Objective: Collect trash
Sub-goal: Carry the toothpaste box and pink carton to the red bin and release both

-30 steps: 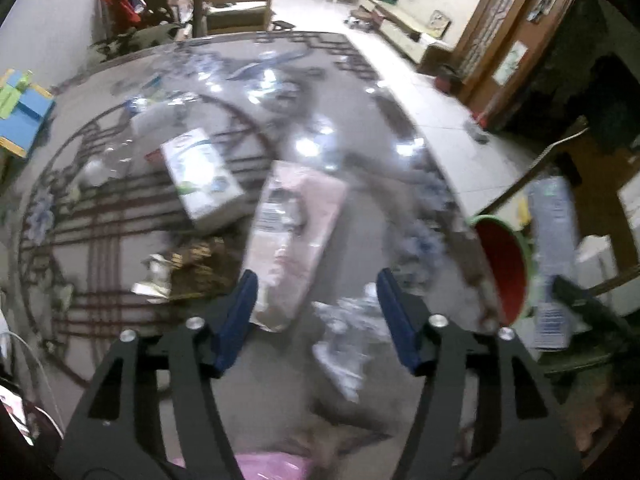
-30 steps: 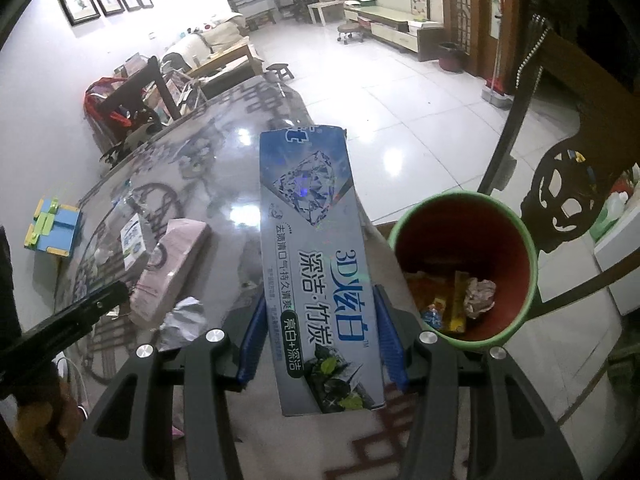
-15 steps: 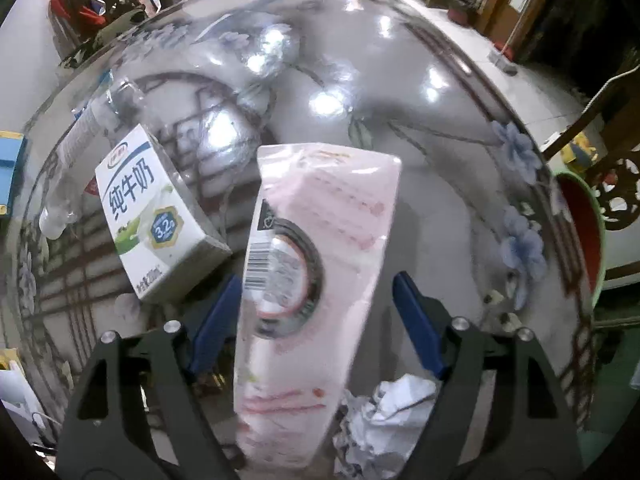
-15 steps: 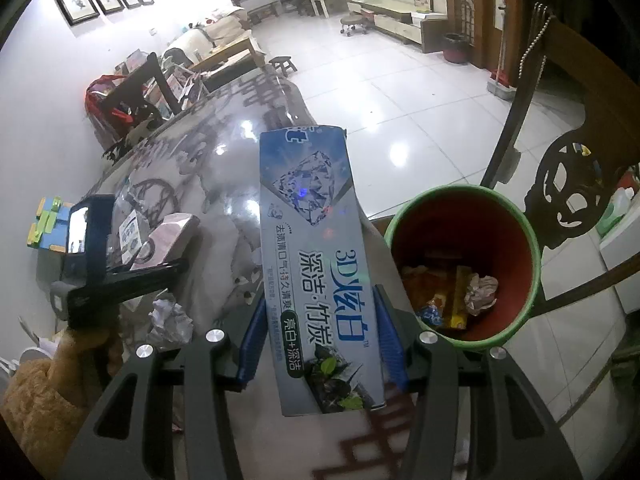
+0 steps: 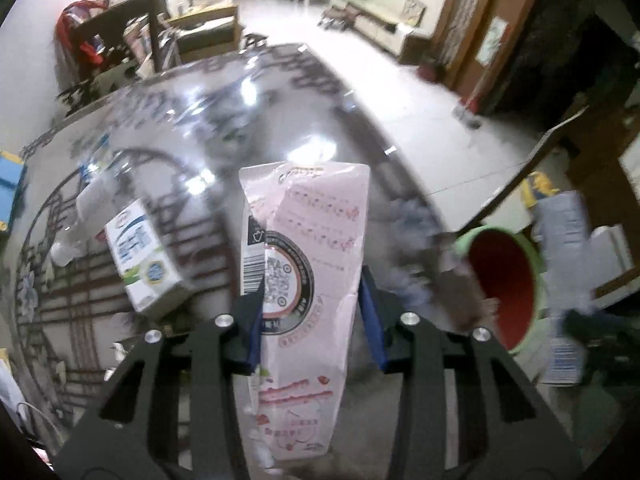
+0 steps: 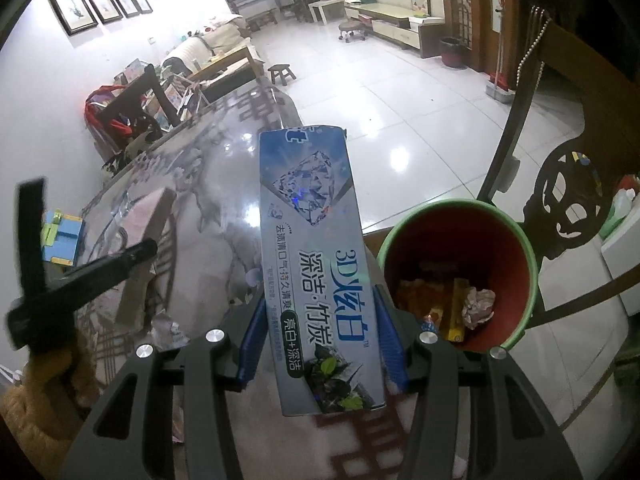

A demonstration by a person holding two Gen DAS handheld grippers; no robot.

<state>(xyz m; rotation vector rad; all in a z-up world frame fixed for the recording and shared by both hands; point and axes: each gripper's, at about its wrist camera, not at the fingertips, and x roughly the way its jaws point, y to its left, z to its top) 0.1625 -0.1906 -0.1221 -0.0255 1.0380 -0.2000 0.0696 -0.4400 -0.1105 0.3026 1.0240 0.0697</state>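
Glossy dark round table [image 5: 280,92] with lattice inlay spreads ahead of both grippers. Right of the right gripper [image 6: 322,340] stands a green-rimmed red plastic bin [image 6: 516,232]. That gripper clamps a long blue toothpaste box [image 6: 316,256]; the left gripper [image 5: 310,320] clamps a pink printed pouch [image 5: 308,264], a white-and-green milk carton [image 5: 140,256] lying to its left.

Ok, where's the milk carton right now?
In the left wrist view the milk carton lies on the table, left of the pink box held in the left gripper.
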